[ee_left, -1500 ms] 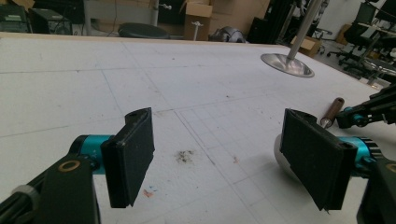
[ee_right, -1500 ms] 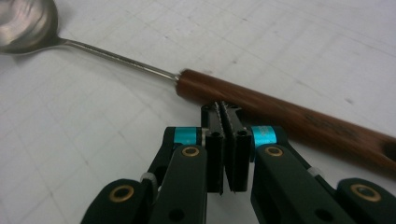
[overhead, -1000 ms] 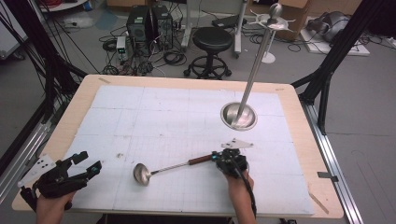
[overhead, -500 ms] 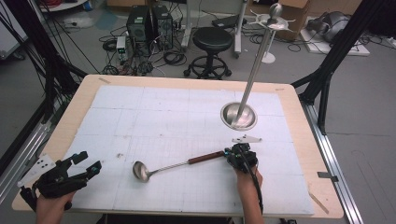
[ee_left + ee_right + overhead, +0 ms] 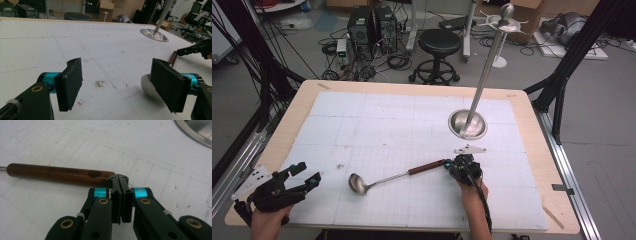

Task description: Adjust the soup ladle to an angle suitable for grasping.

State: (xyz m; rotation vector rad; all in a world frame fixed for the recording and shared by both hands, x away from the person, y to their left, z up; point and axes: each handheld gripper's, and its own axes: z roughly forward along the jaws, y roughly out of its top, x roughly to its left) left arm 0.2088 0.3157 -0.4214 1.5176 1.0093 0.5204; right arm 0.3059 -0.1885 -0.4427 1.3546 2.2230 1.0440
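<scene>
The ladle [image 5: 398,176] is seen lying flat on the white gridded mat [image 5: 402,120], bowl toward the left gripper [image 5: 297,181], wooden handle [image 5: 60,173] toward the right gripper [image 5: 451,169]. The right gripper's jaws are pressed together with nothing between them, their tips set against the handle's end. The left gripper's jaws are spread wide near the table's front left corner, well apart from the ladle. A steel stand [image 5: 468,125] is placed beyond.
</scene>
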